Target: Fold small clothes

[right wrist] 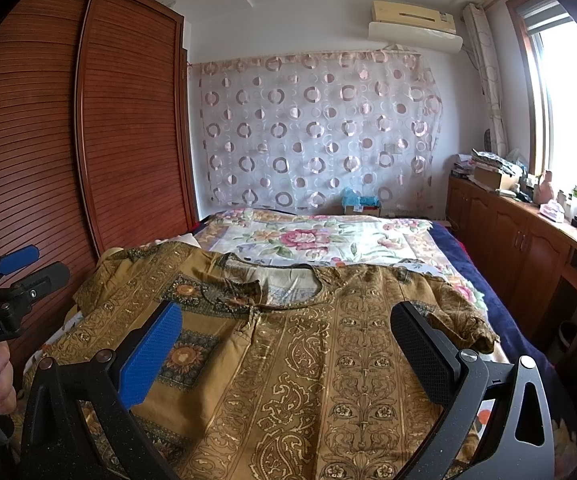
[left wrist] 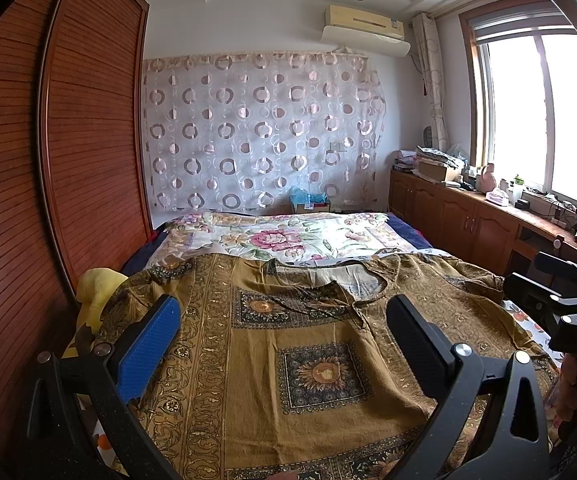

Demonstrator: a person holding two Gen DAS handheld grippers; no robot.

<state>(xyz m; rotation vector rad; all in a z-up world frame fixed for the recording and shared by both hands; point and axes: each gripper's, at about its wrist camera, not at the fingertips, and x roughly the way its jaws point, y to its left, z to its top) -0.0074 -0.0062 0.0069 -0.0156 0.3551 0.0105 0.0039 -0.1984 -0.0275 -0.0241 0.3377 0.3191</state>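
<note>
A brown-gold patterned shirt (left wrist: 308, 360) lies spread flat on the bed, neck opening toward the far end; it also shows in the right wrist view (right wrist: 328, 360). My left gripper (left wrist: 284, 328) is open and empty, hovering above the shirt's left half. My right gripper (right wrist: 288, 336) is open and empty above the shirt's right half. The right gripper shows at the right edge of the left wrist view (left wrist: 560, 300). The left gripper shows at the left edge of the right wrist view (right wrist: 12, 280).
The bed has a floral sheet (left wrist: 280, 236) beyond the shirt. A louvered wooden wardrobe (left wrist: 68, 160) stands along the left. A yellow cloth (left wrist: 96, 292) lies at the bed's left edge. A low cabinet (left wrist: 468, 220) with clutter runs under the window at right.
</note>
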